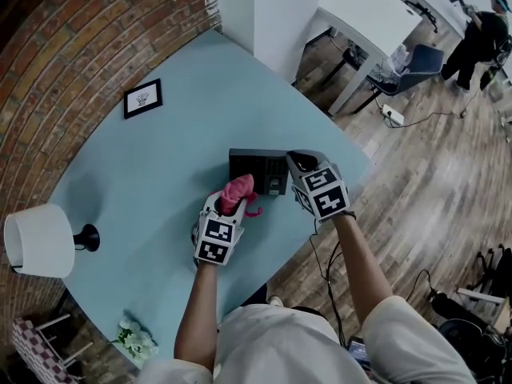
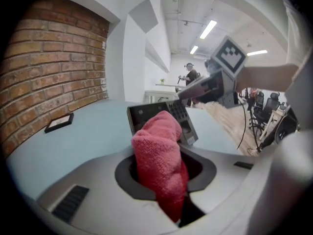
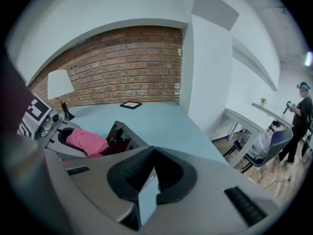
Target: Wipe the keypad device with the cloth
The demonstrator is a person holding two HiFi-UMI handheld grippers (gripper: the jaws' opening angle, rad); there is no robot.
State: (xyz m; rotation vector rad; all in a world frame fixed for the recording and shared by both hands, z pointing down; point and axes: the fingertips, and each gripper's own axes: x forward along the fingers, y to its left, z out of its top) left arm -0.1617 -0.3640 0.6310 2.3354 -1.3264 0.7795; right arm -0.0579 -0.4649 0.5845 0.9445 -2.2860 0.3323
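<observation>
- The left gripper (image 1: 228, 208) is held forward on a bare forearm, jaws clamped on the cloth (image 2: 159, 155).
- The right gripper (image 1: 298, 163) is held slightly farther out, jaws closed together.

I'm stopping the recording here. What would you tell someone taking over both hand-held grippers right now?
The left hand-held gripper is shut on the pink cloth, which bulges forward toward the keypad device.
The right hand-held gripper has its jaws together with nothing between them. Its tip sits at the device's right end, apparently bracing it.
The device is on the blue table and appears tilted up, keypad facing the cloth.
Done: the cloth is gripped and at the device's face; contact cannot be confirmed.
Left: wipe across the face while keeping the device steady.
</observation>
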